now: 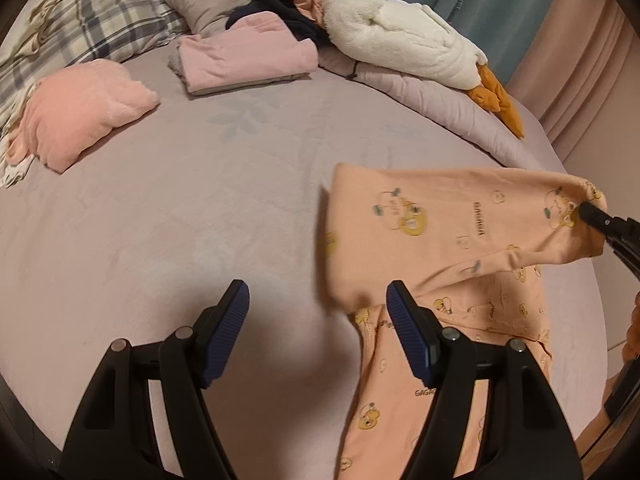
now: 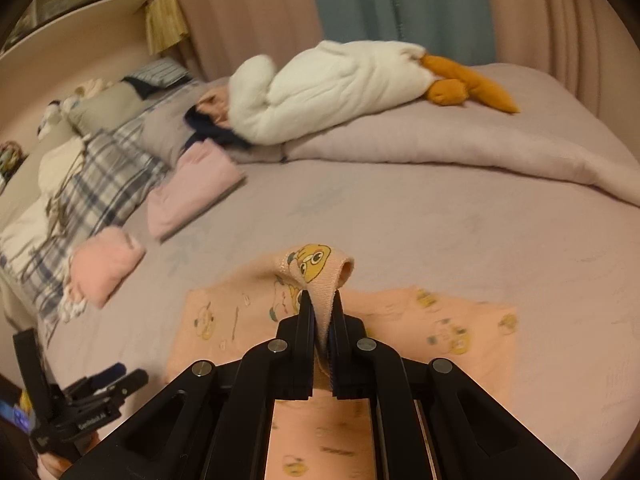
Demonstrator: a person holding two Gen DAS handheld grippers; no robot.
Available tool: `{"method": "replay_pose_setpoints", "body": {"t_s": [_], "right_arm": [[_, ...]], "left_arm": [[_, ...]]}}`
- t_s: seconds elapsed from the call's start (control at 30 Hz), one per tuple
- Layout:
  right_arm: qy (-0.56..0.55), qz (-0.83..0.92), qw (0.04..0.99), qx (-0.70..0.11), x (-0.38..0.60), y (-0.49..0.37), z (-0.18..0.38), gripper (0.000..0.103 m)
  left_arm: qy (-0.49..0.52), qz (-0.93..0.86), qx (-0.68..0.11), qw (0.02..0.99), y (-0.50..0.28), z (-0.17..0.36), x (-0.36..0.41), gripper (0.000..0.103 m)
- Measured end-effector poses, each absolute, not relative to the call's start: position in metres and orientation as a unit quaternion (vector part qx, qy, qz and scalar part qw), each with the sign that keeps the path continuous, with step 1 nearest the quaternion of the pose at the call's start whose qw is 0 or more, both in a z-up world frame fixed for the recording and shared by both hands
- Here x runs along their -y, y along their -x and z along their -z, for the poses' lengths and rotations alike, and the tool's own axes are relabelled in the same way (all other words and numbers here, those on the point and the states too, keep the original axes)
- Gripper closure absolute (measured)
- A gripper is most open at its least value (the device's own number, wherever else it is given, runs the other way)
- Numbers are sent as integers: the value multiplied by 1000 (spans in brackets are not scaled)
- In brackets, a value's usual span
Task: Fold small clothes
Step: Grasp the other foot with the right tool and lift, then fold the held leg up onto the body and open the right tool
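A small peach garment (image 1: 448,240) printed with yellow cartoon bears lies on the lilac bed sheet (image 1: 200,208). My right gripper (image 2: 322,300) is shut on its ribbed cuff (image 2: 328,276) and holds that end lifted off the bed; in the left wrist view the same gripper (image 1: 588,210) pinches the raised sleeve at the right edge. My left gripper (image 1: 318,300) hovers open above the sheet with nothing between its blue pads (image 1: 228,332); its right finger overlaps the garment's lower part (image 1: 384,400). The left gripper (image 2: 116,376) also shows at the lower left of the right wrist view.
Folded pink clothes (image 1: 244,58) and a fluffy pink folded piece (image 1: 80,112) lie toward the plaid pillows (image 1: 92,24). A white plush goose (image 1: 400,36) rests on the rolled duvet (image 1: 432,96). Dark clothes (image 1: 280,8) are piled behind. Curtains (image 2: 400,0) hang past the bed.
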State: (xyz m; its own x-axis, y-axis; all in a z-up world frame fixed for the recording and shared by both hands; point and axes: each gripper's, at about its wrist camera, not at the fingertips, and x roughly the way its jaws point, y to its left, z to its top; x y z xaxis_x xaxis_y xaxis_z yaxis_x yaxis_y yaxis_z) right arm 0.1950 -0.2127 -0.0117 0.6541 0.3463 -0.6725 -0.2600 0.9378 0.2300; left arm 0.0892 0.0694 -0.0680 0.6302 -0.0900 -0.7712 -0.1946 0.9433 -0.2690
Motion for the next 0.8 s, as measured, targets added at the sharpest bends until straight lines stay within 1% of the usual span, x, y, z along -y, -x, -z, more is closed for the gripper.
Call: {"method": "replay_pose_setpoints", "body": {"t_s": [0.27, 0.57, 0.8], "right_arm": [[-81, -110, 909, -393, 264, -197, 22, 96], [-102, -54, 880, -461, 307, -209, 80, 96], [-113, -30, 861, -495, 320, -217, 114, 96]], "left_arm": [[147, -12, -444, 884, -112, 77, -47, 33], [121, -2, -473, 873, -139, 100, -22, 33], [109, -4, -497, 861, -150, 120, -15, 33]]}}
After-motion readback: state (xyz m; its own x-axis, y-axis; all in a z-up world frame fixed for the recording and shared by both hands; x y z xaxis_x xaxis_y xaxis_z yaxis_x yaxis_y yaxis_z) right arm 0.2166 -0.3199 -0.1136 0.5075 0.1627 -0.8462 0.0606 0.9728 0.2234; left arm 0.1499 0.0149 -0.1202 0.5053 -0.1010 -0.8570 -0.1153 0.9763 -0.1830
